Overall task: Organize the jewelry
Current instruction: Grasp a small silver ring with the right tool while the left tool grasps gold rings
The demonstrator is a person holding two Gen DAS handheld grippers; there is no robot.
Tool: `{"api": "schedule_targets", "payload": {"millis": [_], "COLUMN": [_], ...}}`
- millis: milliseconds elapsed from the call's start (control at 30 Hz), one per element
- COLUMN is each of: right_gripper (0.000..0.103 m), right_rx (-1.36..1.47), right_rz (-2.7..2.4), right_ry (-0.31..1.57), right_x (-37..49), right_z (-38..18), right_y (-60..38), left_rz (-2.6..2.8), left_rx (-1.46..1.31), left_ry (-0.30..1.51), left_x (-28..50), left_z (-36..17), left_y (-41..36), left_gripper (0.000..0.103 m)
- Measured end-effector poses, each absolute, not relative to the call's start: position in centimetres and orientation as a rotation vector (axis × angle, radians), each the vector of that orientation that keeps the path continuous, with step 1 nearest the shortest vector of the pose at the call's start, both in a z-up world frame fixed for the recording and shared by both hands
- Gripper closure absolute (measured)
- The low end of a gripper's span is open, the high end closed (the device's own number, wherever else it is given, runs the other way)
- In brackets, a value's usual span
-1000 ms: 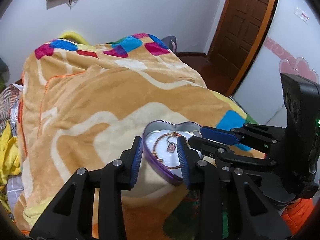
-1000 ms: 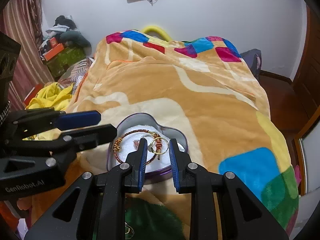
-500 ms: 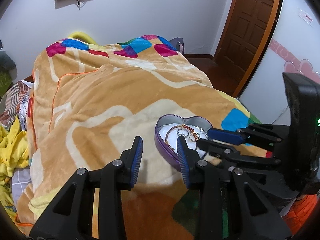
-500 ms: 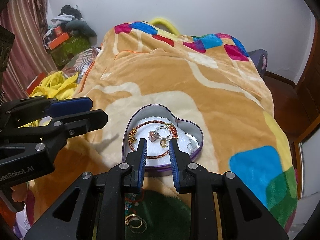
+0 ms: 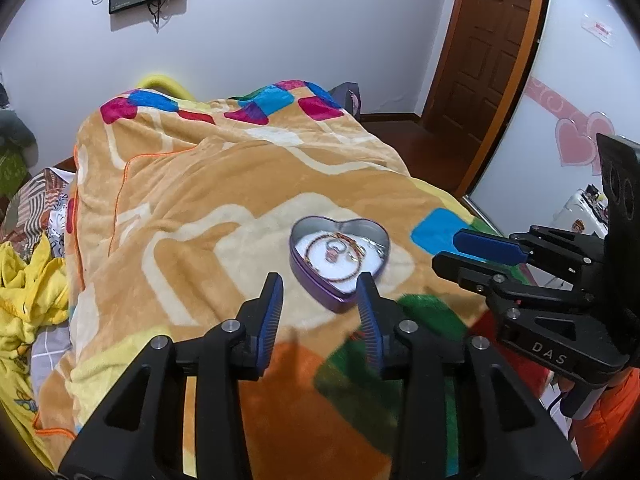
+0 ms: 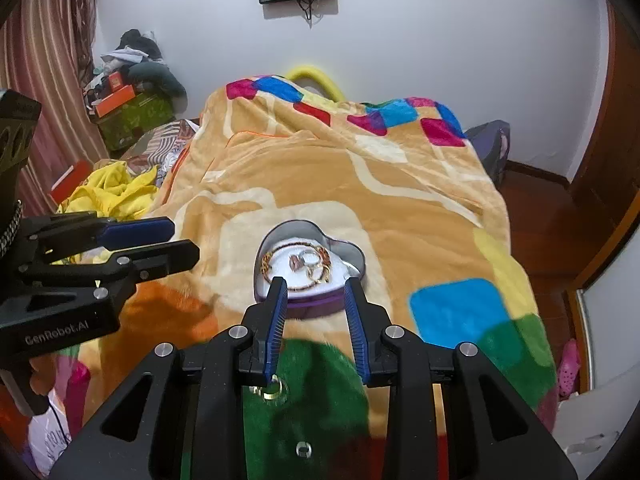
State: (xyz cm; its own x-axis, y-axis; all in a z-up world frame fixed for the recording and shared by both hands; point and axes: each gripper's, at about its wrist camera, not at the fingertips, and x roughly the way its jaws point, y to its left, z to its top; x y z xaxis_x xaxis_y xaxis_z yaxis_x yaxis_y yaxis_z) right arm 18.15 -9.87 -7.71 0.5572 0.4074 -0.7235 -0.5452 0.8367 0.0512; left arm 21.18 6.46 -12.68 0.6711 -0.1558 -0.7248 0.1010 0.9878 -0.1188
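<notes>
A purple heart-shaped tin (image 5: 320,286) (image 6: 280,240) lies on the blanket. Inside it, on white padding, are a red-and-gold bracelet (image 6: 280,250), a pink-stone ring (image 6: 295,262) and gold rings (image 6: 318,274). My left gripper (image 5: 320,286) is open and empty, just short of the tin's near side. My right gripper (image 6: 313,290) is open and empty, close above the tin's near edge; it also shows in the left wrist view (image 5: 472,252). Loose gold rings (image 6: 274,390) and a small silver ring (image 6: 303,449) lie on the green patch under my right gripper.
The orange patterned blanket (image 5: 224,200) covers the bed. Yellow clothes (image 5: 28,280) lie at its left side. Boxes and clothes (image 6: 128,96) are piled in the far left corner. A brown door (image 5: 480,60) stands at the right, beyond the bed's edge.
Both grippers have pulled back from the tin and risen. My right gripper, shut on a gold ring a second ago, has opened; the ring now lies in the tin.
</notes>
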Motion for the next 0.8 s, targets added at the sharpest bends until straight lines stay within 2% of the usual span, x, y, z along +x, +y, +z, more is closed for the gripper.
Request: {"api": "schedule_targets", "payload": {"millis": [333, 800], "right_gripper": [0.076, 0.076], "right_rx": [-0.180, -0.245], "right_rz": [0.532, 0.534], "right_ry": [0.828, 0.954], "right_x": [15.5, 13.1], "right_z": [-8.8, -14.5], "right_y": [-12.2, -12.5], "left_rz": [-0.158, -0.179], "left_rx": [-0.077, -0.057], "left_ry": [0.866, 0.954], "left_x": [18.1, 16.0], "left_z": [-13.9, -17.6], "left_y": [5.0, 3.6], "left_gripper": [0.065, 0.065]}}
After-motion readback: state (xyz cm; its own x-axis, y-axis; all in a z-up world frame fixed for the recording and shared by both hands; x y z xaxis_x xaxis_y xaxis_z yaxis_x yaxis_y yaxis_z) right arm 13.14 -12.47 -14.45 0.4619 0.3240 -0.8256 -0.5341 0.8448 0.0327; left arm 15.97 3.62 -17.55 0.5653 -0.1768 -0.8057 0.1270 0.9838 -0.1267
